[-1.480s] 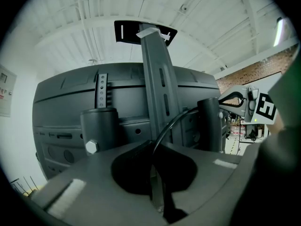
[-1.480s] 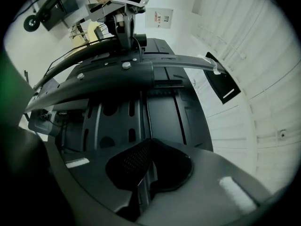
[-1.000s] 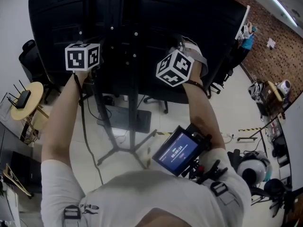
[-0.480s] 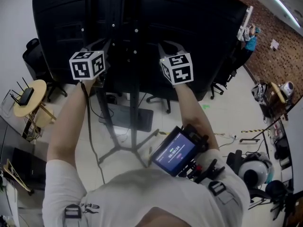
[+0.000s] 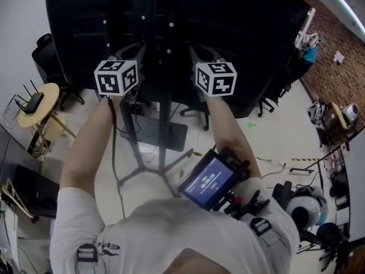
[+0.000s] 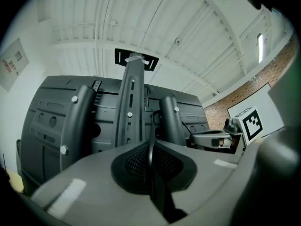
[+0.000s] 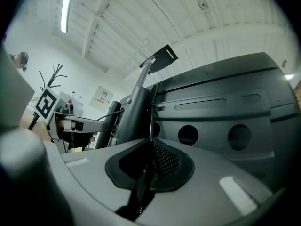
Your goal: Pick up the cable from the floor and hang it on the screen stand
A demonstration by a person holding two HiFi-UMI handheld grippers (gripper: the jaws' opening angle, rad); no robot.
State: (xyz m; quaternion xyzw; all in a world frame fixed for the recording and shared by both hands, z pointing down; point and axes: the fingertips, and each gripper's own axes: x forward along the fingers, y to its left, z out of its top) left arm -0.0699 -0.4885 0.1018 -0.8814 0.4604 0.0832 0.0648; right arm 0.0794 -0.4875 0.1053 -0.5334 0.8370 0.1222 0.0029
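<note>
A thin black cable [image 5: 113, 147] hangs from my left gripper [image 5: 132, 55] down past the forearm toward the floor. Both grippers are held against the back of the big black screen [image 5: 239, 21], one on each side of the screen stand's column [image 5: 165, 113]. In the left gripper view the left gripper [image 6: 151, 146] is shut on the cable [image 6: 151, 128], which rises toward the column [image 6: 130, 102]. The right gripper [image 5: 197, 55] faces the same mount. In the right gripper view the right gripper [image 7: 151, 144] pinches a thin run of cable [image 7: 150, 119] beside the column [image 7: 136, 109].
The stand's tripod legs [image 5: 140, 173] spread on the floor below, with a dark mat [image 5: 162, 137] behind. A round yellow table [image 5: 31, 119] and an office chair [image 5: 48, 53] stand left. A small monitor [image 5: 210, 180] sits at the person's chest. Gear lies at right [image 5: 305, 207].
Both grippers have sunk a little against the screen's back. The right gripper has rolled, so its marker cube now sits square. The cable still hangs from the left gripper.
</note>
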